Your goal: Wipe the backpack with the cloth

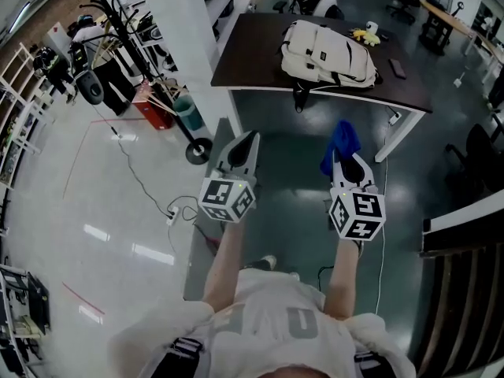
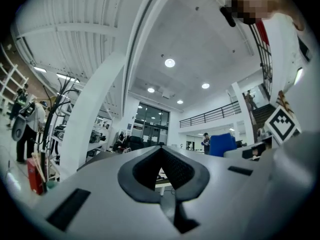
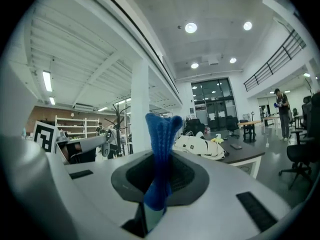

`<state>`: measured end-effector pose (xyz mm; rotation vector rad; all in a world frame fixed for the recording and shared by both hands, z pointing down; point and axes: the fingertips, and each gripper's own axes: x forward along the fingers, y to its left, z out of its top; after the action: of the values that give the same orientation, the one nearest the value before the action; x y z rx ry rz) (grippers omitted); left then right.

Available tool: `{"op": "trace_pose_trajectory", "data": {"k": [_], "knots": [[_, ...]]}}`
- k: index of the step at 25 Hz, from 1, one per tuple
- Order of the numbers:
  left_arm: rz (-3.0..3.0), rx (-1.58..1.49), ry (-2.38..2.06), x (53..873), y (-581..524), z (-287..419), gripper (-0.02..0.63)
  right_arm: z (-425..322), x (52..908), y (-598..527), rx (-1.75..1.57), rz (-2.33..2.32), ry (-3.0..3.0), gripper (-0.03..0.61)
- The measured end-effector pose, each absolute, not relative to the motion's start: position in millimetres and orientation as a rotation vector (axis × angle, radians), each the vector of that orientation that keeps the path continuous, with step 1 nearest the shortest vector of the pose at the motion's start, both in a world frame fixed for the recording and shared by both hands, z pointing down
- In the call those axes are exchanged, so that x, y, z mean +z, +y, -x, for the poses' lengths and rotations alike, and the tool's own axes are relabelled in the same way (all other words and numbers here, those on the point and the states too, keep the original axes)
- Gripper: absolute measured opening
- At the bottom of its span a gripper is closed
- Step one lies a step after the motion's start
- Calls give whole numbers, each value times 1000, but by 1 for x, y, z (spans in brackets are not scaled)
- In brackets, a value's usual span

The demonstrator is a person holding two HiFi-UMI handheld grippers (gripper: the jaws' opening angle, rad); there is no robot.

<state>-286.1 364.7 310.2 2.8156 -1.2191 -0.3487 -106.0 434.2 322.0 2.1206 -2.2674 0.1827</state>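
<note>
pinching cloth [image 3: 160, 154] in right gripper [image 3: 159, 184] jaws; backpack [image 1: 327, 53] well apart.

"Is it bright where you are?"

"Yes. I see round ceiling lights [image 3: 190, 27] at twelve o'clock. The floor [image 1: 110, 211] shines with glare at nine o'clock. My picture edges bend and go dark, and close parts look fuzzy."

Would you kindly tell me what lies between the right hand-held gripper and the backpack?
In the head view, only bare dark floor and the table's front edge separate the right hand-held gripper, shut on the blue cloth, from the backpack.
</note>
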Motion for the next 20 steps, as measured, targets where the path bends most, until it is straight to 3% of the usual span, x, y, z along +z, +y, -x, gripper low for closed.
{"op": "trace_pose_trajectory", "data": {"k": [9,20], "knots": [[-2768,-385,-1215,340,310,246,5,94,353,365,268,-2065,-2358,43],[-2914,-484,-1123,350,76,198,5,113,387,97,201,-1996,-2360,43]]}}
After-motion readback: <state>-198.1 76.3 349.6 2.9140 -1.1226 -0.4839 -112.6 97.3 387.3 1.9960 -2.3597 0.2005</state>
